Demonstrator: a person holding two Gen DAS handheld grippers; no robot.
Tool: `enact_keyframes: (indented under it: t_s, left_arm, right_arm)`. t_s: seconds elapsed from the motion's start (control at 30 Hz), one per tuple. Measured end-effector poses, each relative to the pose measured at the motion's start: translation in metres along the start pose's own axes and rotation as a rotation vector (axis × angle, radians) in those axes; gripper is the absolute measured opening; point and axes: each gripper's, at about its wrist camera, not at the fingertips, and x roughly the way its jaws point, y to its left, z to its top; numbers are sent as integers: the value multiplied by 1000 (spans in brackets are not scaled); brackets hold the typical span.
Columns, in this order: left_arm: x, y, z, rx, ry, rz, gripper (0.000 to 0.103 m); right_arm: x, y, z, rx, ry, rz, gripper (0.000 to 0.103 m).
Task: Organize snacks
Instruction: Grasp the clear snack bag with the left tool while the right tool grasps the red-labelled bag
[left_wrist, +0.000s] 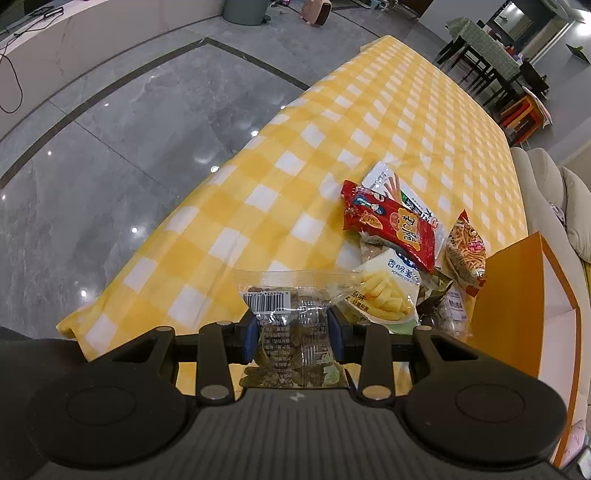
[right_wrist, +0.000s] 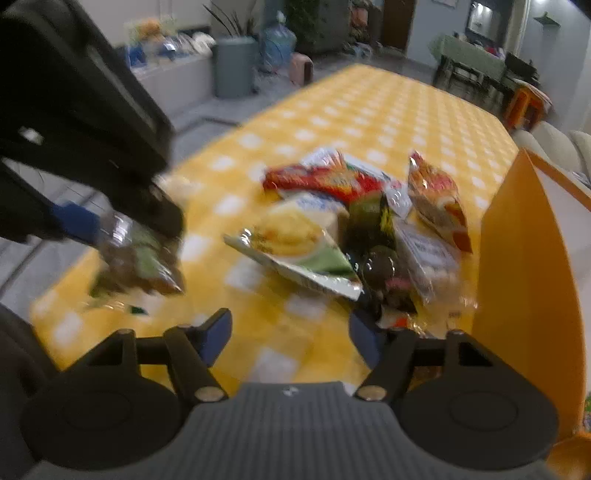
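Left gripper (left_wrist: 291, 325) clamped on a clear packet (left_wrist: 291, 314) of brown snacks, blue pads (left_wrist: 250, 334) pressing both sides, barcode facing the camera, packet held off the yellow checked tablecloth (left_wrist: 295, 158). Same gripper (right_wrist: 110, 229) shows at 9 o'clock in the right wrist view, packet (right_wrist: 136, 258) hanging from it, blurred. Snack pile sits at 3 o'clock from the held packet: potato-stick bag (left_wrist: 388, 291) nearest and touching the packet's corner, red bag (left_wrist: 391, 225) lying on top of a white bag (left_wrist: 391, 184), orange noodle-snack bag (left_wrist: 465, 251) at the pile's right edge. Orange box (left_wrist: 517, 295) just beside the pile at far right, wall upright. Right gripper (right_wrist: 291, 336) jaws wide apart, nothing between them, bare cloth under the gap; its right finger (right_wrist: 364, 339) sits at the near edge of the pile by the dark green bag (right_wrist: 373, 229)
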Motion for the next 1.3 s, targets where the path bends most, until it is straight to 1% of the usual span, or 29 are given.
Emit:
enact_keyframes:
  t_s: [0.03, 0.07, 0.1, 0.17, 0.2, 0.27, 0.37, 0.4, 0.43, 0.47, 0.53, 0.57, 0.6, 0.67, 0.7, 0.73, 0.8, 0.83, 0.87, 0.9, 0.93, 0.97, 1.0, 1.07, 1.1, 1.17, 1.2, 1.3]
  left_arm:
    - [-1, 1, 1, -9, -7, 1, 42]
    - [-3, 3, 2, -14, -16, 0, 42]
    - [-5, 4, 2, -14, -22, -1, 42]
    - [-7, 5, 3, -19, -30, -4, 42]
    - [-8, 6, 4, -21, -32, -7, 42]
    - [-9, 5, 4, -24, -33, -5, 42]
    - [-8, 2, 4, -10, -34, -1, 42]
    - [-8, 1, 4, -5, -33, -2, 42]
    - [-8, 1, 4, -3, -33, -4, 42]
    - [-8, 1, 4, -6, -33, -6, 42]
    - [-7, 2, 4, -14, -29, -5, 42]
    - [-6, 2, 4, -17, -25, -3, 42]
    - [-5, 2, 4, -17, -21, -1, 42]
    - [-3, 0, 3, -15, -14, -5, 42]
    - [-2, -1, 2, -11, -10, -8, 42]
    - [-2, -3, 2, -8, -9, -10, 42]
    - [-3, -4, 2, -1, -9, -12, 42]
    - [-3, -4, 2, 0, -10, -13, 42]
    - [-3, -4, 2, -3, -11, -13, 42]
    - [-3, -3, 2, -8, -11, -13, 42]
    - [-3, -2, 2, -12, -11, -13, 42]
    - [-3, -2, 3, -13, -9, -12, 42]
    - [-3, -2, 3, -14, -8, -10, 42]
    - [-3, -2, 3, -12, -8, -11, 42]
    - [-3, -2, 3, -10, -10, -14, 42]
    - [-4, -4, 3, -7, -14, -19, 42]
    - [-4, -4, 3, -6, -17, -21, 42]
    - [-5, -5, 3, -2, -16, -25, 42]
  right_arm:
    - [-3, 0, 0, -14, -20, -25, 98]
    - [-3, 1, 0, -36, -33, -69, 100]
    - [-3, 0, -1, -59, -29, -106, 100]
    - [5, -4, 0, -69, 27, -136, 100]
    - [10, -7, 0, -50, 51, -144, 100]
    - [21, -14, -3, 24, 98, -199, 100]
    - [25, -17, -5, 98, 61, -260, 100]
    - [28, -17, -4, 119, 65, -271, 100]
    - [29, -17, -5, 130, 65, -269, 99]
    - [28, -14, -6, 114, 53, -262, 96]
    - [21, -8, -10, 56, 41, -252, 85]
    - [17, -6, -12, 37, 34, -239, 84]
    - [17, -8, -12, 28, 24, -207, 82]
    - [8, -4, -14, 18, -2, -138, 82]
    - [-2, 3, -17, 8, -13, -106, 82]
    - [-4, 9, -18, -23, -20, -79, 79]
    - [-6, 16, -20, -65, -23, -51, 69]
    - [-7, 18, -21, -62, -19, -61, 69]
    - [-9, 18, -22, -50, -31, -94, 69]
    - [-11, 18, -22, -44, -45, -131, 73]
    - [-12, 17, -22, -43, -56, -182, 80]
    - [-11, 15, -21, -43, -56, -232, 82]
    - [-9, 11, -20, -36, -45, -281, 82]
    - [1, 1, -18, 2, 6, -363, 82]
    - [5, -4, -17, 29, 34, -379, 80]
    - [14, -11, -15, 83, 90, -371, 80]
    - [17, -12, -15, 116, 101, -377, 80]
    - [20, -15, -15, 191, 93, -385, 80]
